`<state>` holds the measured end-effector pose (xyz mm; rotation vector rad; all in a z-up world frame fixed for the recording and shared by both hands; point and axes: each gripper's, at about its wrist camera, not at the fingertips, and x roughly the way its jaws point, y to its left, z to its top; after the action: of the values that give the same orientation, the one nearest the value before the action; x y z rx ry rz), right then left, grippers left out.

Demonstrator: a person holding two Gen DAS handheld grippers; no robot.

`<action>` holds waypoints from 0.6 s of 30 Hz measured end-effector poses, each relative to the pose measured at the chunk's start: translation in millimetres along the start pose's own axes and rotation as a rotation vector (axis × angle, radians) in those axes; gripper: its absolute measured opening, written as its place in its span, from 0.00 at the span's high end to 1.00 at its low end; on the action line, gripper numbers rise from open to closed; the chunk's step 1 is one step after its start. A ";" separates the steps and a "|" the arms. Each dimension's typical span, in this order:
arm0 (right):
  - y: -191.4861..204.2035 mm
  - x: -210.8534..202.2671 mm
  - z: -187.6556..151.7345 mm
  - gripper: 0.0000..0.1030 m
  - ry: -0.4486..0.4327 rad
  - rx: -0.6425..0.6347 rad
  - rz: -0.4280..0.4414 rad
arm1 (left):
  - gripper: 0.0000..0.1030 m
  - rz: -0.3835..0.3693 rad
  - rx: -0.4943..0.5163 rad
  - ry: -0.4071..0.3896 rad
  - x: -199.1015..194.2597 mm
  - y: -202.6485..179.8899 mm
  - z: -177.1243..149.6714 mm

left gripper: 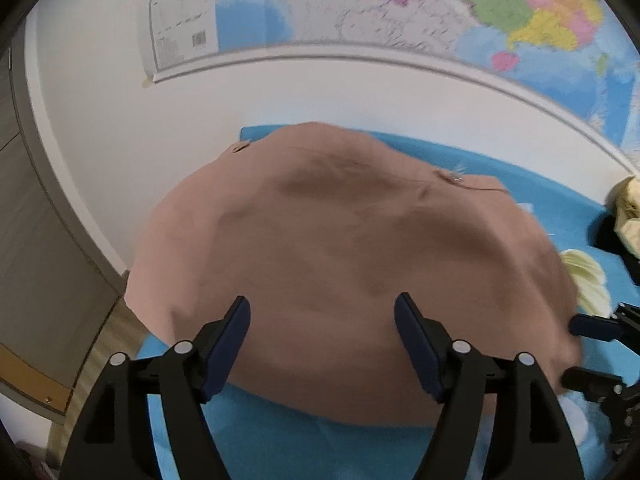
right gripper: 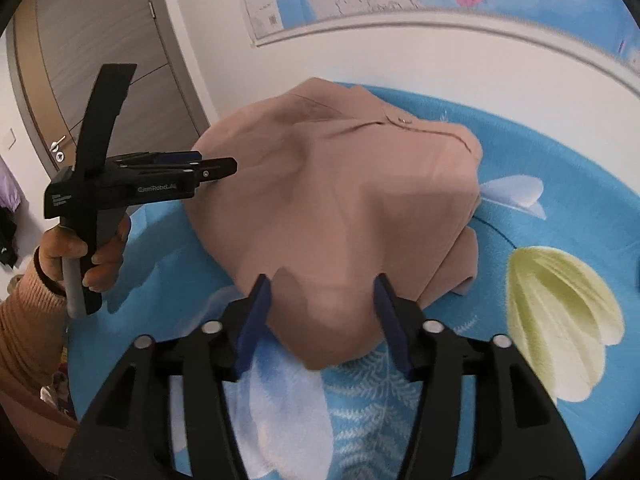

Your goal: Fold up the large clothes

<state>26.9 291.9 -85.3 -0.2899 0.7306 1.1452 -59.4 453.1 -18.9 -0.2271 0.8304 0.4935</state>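
A tan garment point(left gripper: 340, 248) lies folded in a rounded heap on a blue flowered blanket point(left gripper: 280, 440). My left gripper point(left gripper: 322, 316) hovers over its near edge, open, with nothing pinched between the blue pads. In the right wrist view the same garment point(right gripper: 340, 200) has a corner lying between the fingers of my right gripper point(right gripper: 322, 292); the jaws stand apart and the pads do not press on the cloth. The left gripper point(right gripper: 230, 166) shows side-on at the garment's left edge, held by a hand point(right gripper: 92, 264). The right gripper point(left gripper: 570, 352) shows at the garment's right edge.
The blanket point(right gripper: 540, 208) covers a bed against a white wall with a large map point(left gripper: 400, 8). A door point(right gripper: 100, 60) stands to the left. Pale yellow cloth point(left gripper: 630, 208) and something dark lie at the far right. An orange sleeve point(right gripper: 24, 340) is at lower left.
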 end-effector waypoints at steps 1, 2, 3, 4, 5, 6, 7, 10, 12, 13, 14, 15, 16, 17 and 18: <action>1.8 -3.3 -1.3 0.46 -0.010 -0.007 -0.011 | 0.28 -0.008 -0.005 -0.010 -6.1 -3.6 -2.3; 4.1 -7.1 -3.4 0.45 -0.015 -0.018 -0.026 | 0.27 -0.014 -0.008 -0.015 -12.2 -8.0 -5.5; 5.9 -6.2 -3.0 0.44 -0.013 -0.026 -0.037 | 0.26 -0.020 -0.010 -0.015 -15.0 -10.2 -7.4; 6.5 -7.0 -3.1 0.42 -0.012 -0.027 -0.051 | 0.24 -0.024 -0.016 -0.019 -19.9 -14.6 -11.8; 6.3 -9.6 -4.1 0.41 -0.015 -0.021 -0.063 | 0.22 -0.021 -0.017 -0.024 -23.5 -18.6 -16.0; 6.9 -12.7 -5.3 0.38 -0.020 -0.016 -0.064 | 0.15 -0.020 -0.014 -0.027 -26.6 -22.5 -19.5; 7.1 -16.6 -6.7 0.35 -0.030 -0.007 -0.076 | 0.11 -0.017 -0.015 -0.031 -29.1 -25.2 -22.0; 11.7 -25.1 -12.8 0.22 -0.052 -0.009 -0.122 | 0.07 -0.014 -0.038 -0.051 -40.8 -34.2 -35.0; 15.0 -28.1 -14.5 0.12 -0.066 -0.011 -0.127 | 0.07 -0.003 -0.063 -0.058 -47.2 -39.2 -42.6; 16.3 -31.1 -15.7 0.10 -0.076 -0.013 -0.130 | 0.07 0.001 -0.078 -0.056 -50.0 -41.7 -47.1; 18.0 -35.9 -17.2 0.06 -0.096 -0.016 -0.135 | 0.07 0.002 -0.087 -0.054 -52.0 -44.0 -50.5; 18.6 -40.9 -18.9 0.05 -0.113 -0.017 -0.135 | 0.07 0.002 -0.092 -0.054 -54.4 -46.5 -54.1; 19.3 -45.9 -20.8 0.05 -0.133 -0.010 -0.135 | 0.07 0.005 -0.097 -0.051 -57.5 -49.7 -57.8; 19.0 -48.6 -21.6 0.05 -0.144 -0.004 -0.135 | 0.07 0.011 -0.102 -0.050 -60.1 -51.9 -60.1; 19.1 -52.0 -23.1 0.05 -0.154 0.005 -0.133 | 0.07 0.016 -0.106 -0.051 -63.1 -54.2 -62.4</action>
<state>-10.2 249.2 -65.2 -0.2394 0.5699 1.0267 -108.6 361.8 -12.4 -0.3049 0.7575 0.5570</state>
